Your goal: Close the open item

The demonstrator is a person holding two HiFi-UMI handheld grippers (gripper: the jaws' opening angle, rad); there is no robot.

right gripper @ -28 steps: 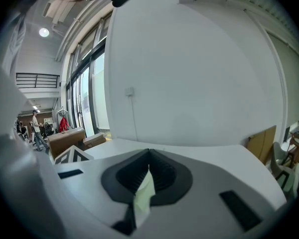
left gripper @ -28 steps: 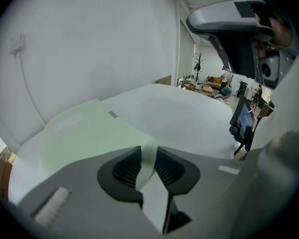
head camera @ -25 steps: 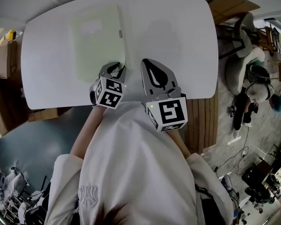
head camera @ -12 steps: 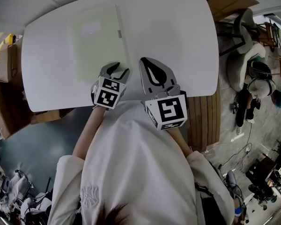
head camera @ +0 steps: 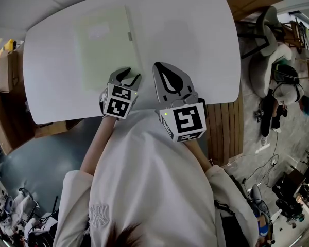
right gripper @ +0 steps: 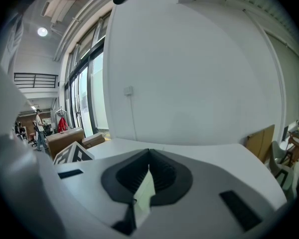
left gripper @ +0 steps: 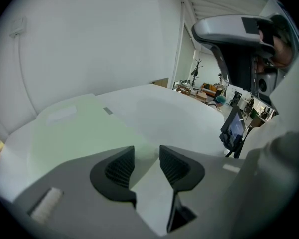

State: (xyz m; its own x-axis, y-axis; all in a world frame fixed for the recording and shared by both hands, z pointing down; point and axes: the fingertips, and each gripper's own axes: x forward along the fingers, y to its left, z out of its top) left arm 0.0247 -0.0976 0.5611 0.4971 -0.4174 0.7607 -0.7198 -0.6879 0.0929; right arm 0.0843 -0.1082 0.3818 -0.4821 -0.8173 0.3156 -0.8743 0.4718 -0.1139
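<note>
Pale green flat folder [head camera: 105, 45]: lies flat on the white rounded table [head camera: 201, 60], left of centre. It looks closed, so the task seems done.
Left gripper [head camera: 132, 75]: at the folder's near corner, jaws just opened, nothing between them.
Right gripper [head camera: 160, 68]: clenched, empty.

A white table [head camera: 195, 40] has rounded corners. A pale green folder [head camera: 105, 45] lies flat on its left half.
</note>
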